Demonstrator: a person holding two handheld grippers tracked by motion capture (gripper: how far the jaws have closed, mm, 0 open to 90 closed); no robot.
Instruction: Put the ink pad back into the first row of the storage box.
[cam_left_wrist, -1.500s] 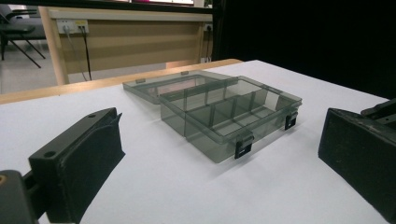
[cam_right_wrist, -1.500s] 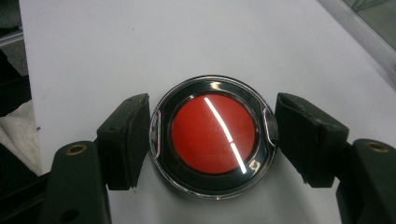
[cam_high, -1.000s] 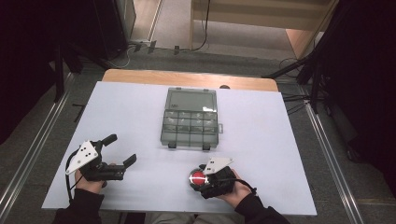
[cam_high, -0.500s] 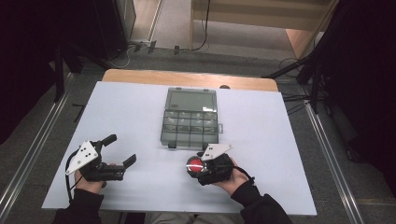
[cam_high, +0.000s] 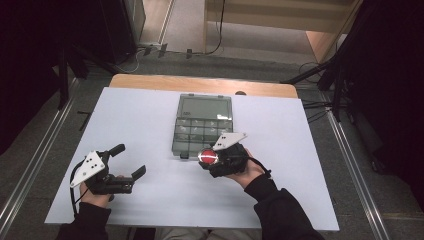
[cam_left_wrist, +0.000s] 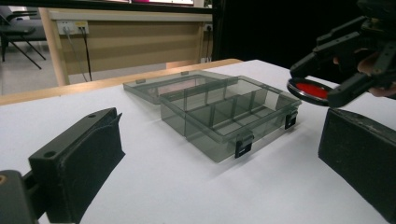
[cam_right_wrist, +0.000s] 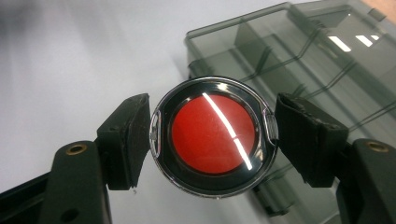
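Apparently flat, red disc (cam_right_wrist: 213, 135) face-up.

The left gripper (cam_high: 131, 161) rests low at the person's left with its jaws spread wide and nothing between them, the left hand (cam_high: 95, 196) wrapped round its grip — while the right gripper (cam_high: 206, 159), carried forward in the right hand (cam_high: 247, 171), has its jaws pressed on a round red compact (cam_right_wrist: 212, 136).

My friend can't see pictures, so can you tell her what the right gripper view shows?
A round red compact with a shiny black rim is pinched by its edges in the right claw, held above a white table. Just behind it sits an open smoky-grey plastic organizer box with empty compartments.
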